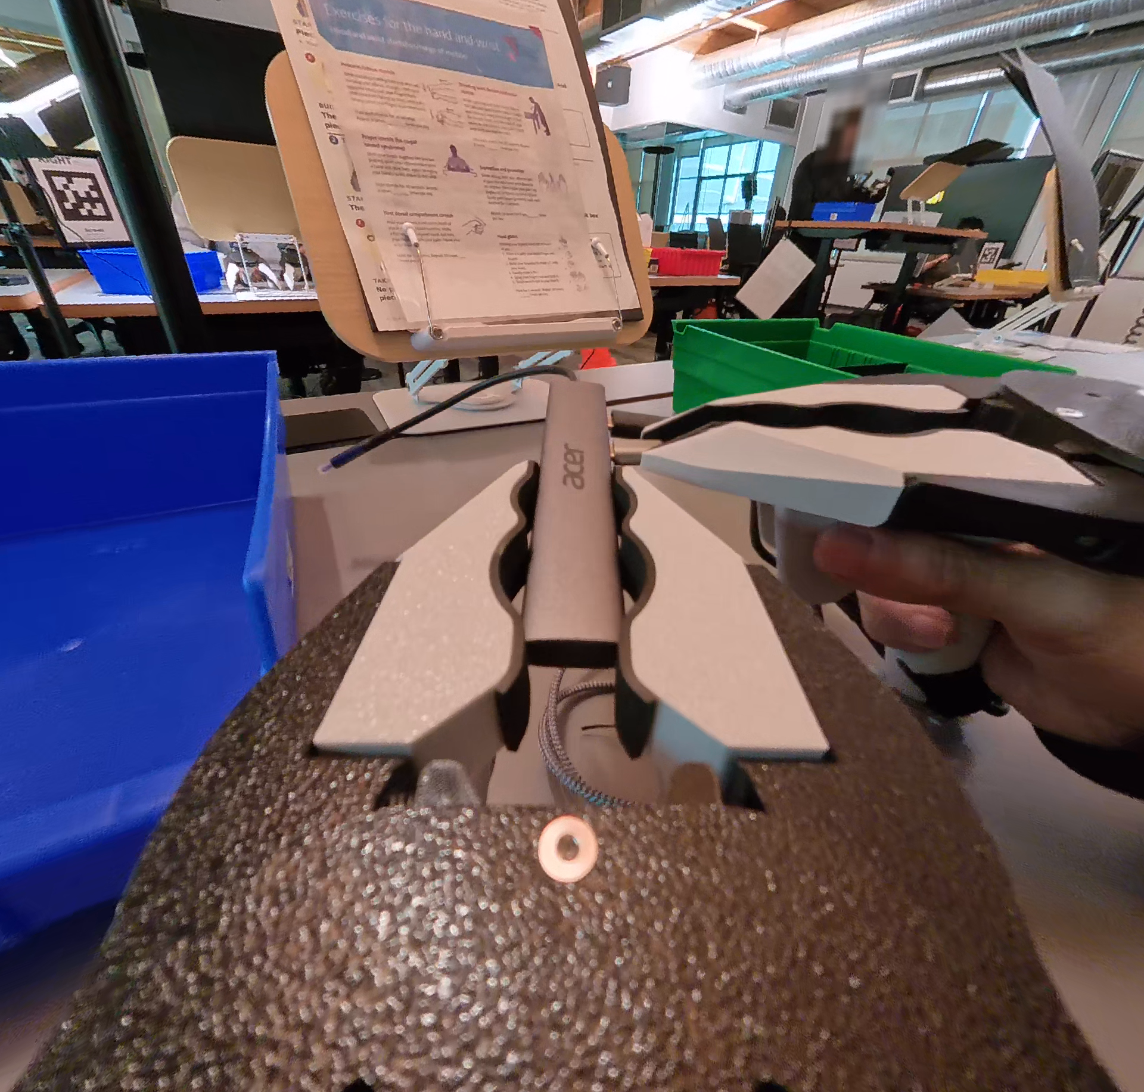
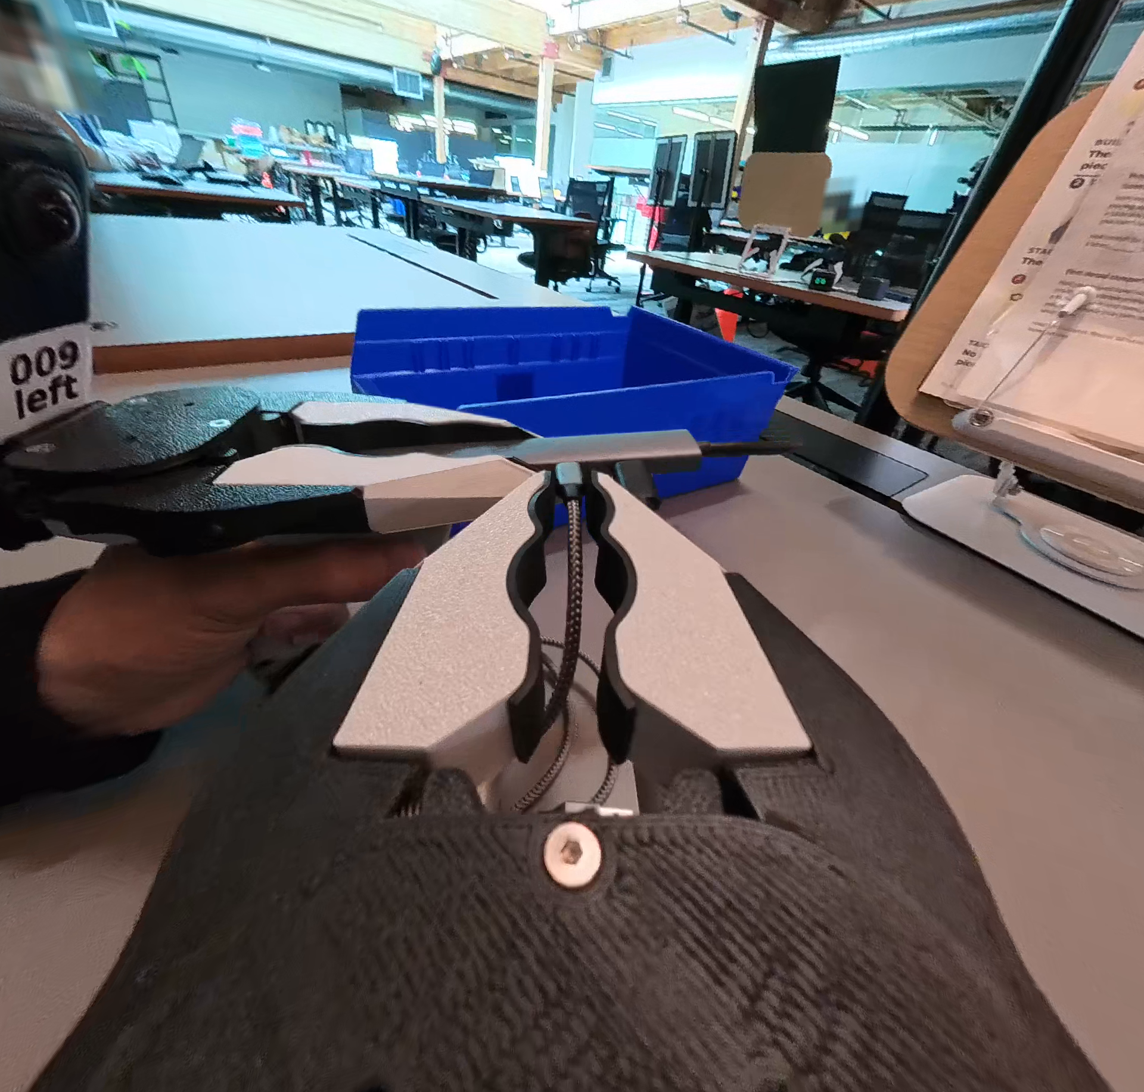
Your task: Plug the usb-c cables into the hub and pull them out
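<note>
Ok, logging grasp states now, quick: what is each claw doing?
Left claw: closed on the grey hub.
Right claw: closed on the braided usb-c cable at its plug, which meets the hub's side.

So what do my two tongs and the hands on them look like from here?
Both tongs, left and right, have pale grey wedge-shaped fingers with wavy black inner pads, on black textured bases with a silver bolt. The left one carries a white label and a black camera. Both hands wear dark sleeves.
</note>
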### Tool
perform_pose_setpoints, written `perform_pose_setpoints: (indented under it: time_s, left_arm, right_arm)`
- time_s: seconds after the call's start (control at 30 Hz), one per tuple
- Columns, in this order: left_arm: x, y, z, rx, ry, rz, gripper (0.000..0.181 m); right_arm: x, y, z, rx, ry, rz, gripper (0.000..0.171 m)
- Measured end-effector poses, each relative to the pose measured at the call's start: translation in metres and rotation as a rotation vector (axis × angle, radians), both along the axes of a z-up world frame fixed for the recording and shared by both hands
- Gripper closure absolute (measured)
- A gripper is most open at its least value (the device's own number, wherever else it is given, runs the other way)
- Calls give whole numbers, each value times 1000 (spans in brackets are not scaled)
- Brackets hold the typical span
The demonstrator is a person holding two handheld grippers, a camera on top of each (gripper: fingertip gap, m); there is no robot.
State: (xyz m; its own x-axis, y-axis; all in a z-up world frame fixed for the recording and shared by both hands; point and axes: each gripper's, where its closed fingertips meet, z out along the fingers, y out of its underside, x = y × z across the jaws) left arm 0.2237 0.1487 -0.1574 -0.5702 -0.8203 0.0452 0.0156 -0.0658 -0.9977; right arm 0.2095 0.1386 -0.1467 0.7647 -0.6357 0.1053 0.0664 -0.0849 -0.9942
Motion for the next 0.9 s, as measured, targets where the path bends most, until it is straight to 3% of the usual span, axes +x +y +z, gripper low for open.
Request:
perform_pose_setpoints:
  time_s: [0.03, 0.3, 0.37, 0.43, 0.53, 0.67, 0.8, 0.9]
  left_arm:
    - [0, -1, -1, 16, 3, 4, 160]
    - [-8, -16, -4, 168, -54, -24, 159]
    - [4, 13, 5, 122, -58, 126, 159]
    - [11, 49, 26, 0, -34, 136, 159]
    - [-5, 62, 71, -70, -134, 93, 160]
    - [-16, 52, 85, 28, -209, 108, 160]
    - [-17, 41, 80, 32, -200, 70, 160]
    - [-25, 40, 92, -4, -213, 49, 160]
  right_arm:
    - [0, -1, -2, -24, -6, -13, 163]
    - [-12, -20, -9, 5, 31, -64, 163]
    - [-24, -34, -18, -29, 55, -56, 163]
    - [-35, -54, -22, 15, 94, -68, 163]
    - [-48, -77, 13, 94, 22, -63, 163]
    - [-77, -69, 53, 10, -17, 82, 164]
    - [-84, -62, 3, -332, 25, 88, 163]
    - [-79, -72, -13, -408, 54, 22, 163]
